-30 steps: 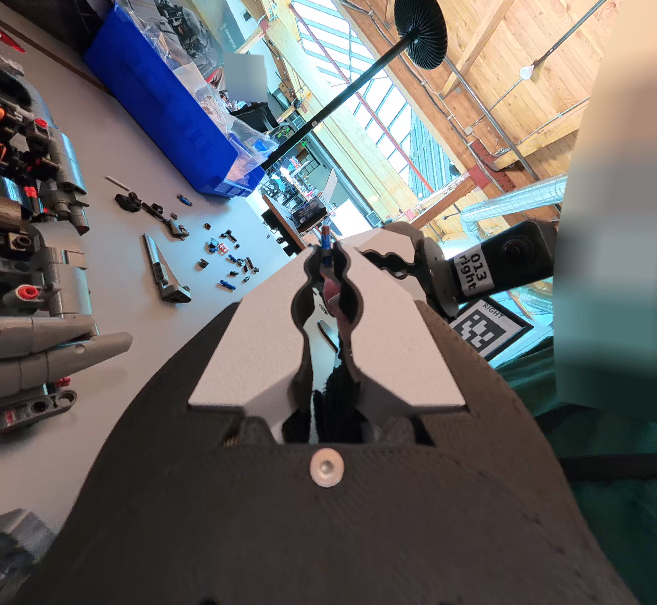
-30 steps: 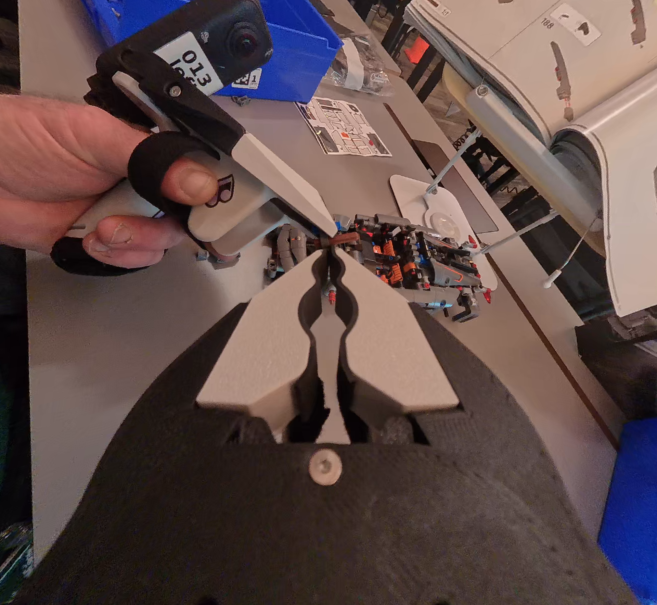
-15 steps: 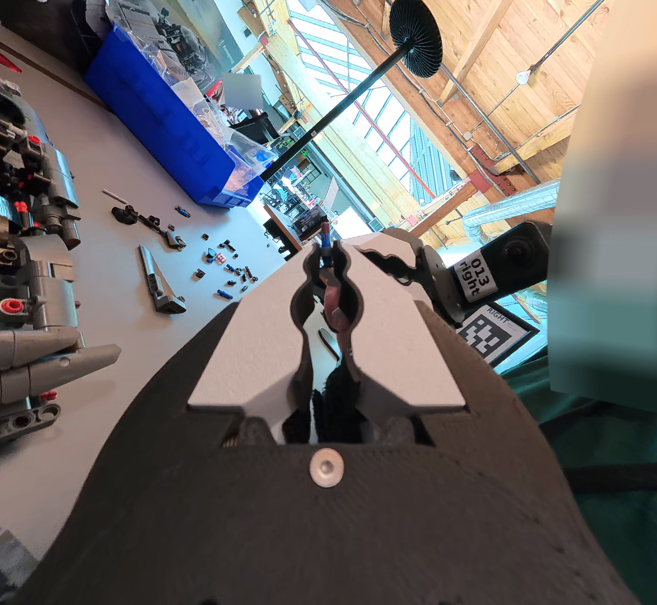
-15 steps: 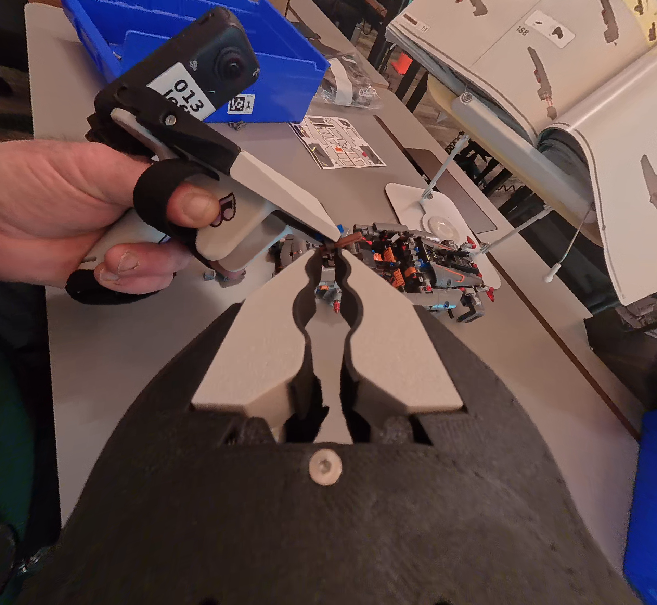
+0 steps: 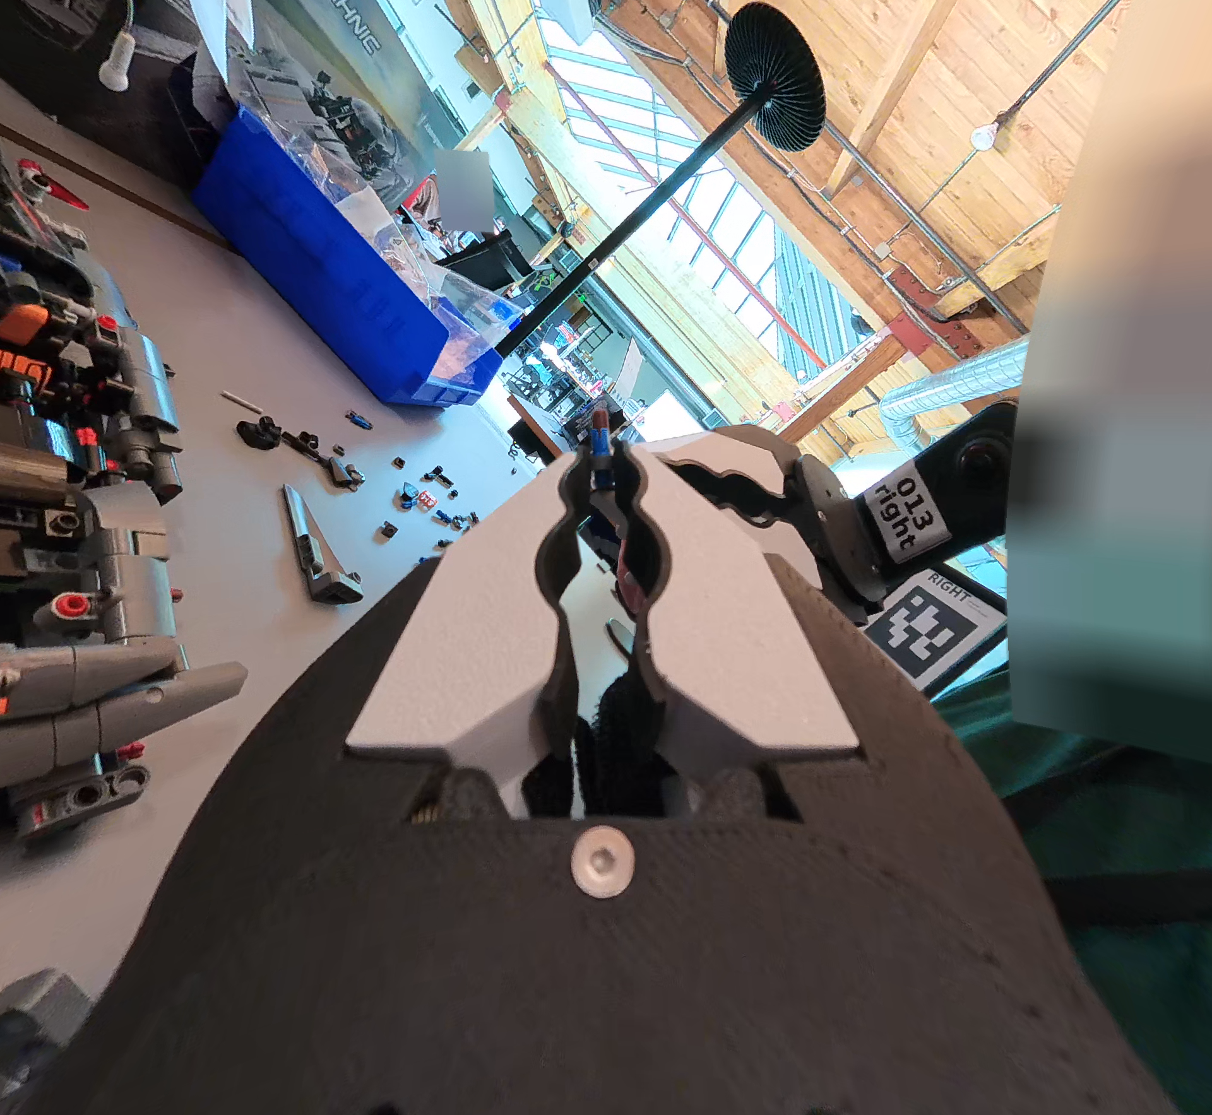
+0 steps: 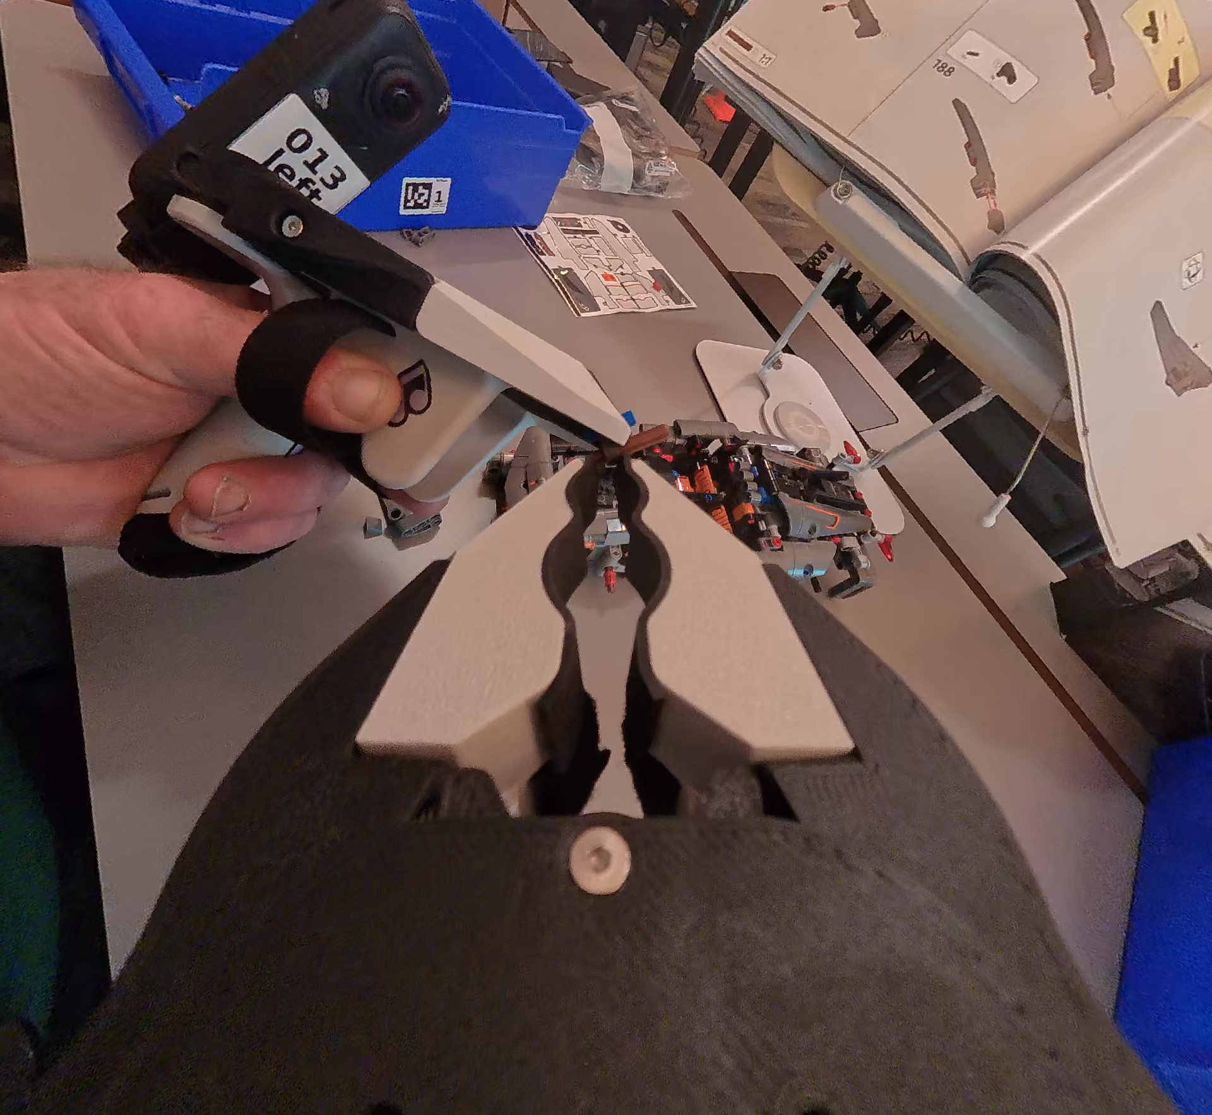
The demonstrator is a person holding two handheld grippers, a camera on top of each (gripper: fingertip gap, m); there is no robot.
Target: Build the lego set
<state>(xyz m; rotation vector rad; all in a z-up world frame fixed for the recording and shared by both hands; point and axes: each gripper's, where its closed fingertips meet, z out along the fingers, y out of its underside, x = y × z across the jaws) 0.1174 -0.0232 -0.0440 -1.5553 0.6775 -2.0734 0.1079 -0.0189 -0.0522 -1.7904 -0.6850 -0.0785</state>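
Observation:
My left gripper (image 5: 600, 461) is shut on a small blue pin (image 5: 599, 446) that sticks out past its tips. In the right wrist view a hand holds this gripper (image 6: 613, 428), and the blue pin (image 6: 628, 417) shows at its tip. My right gripper (image 6: 610, 461) is shut on a short brown piece (image 6: 646, 440). The two grippers are tip to tip, and the brown piece touches the blue pin, above the table. The grey, black and orange lego model (image 6: 774, 493) lies on the table behind them. It also shows at the left edge of the left wrist view (image 5: 79, 493).
Several small loose parts (image 5: 426, 497) and a grey panel piece (image 5: 315, 552) lie on the table. A blue bin (image 6: 472, 100) stands at the back. A sticker sheet (image 6: 603, 264), a white stand base (image 6: 787, 402) and the open instruction book (image 6: 984, 100) are to the right. Left and right tips are no more than a few centimetres apart.
Both grippers stay shut and tip to tip. They have lifted and tilted a little together, so the model sits lower in the right wrist view.

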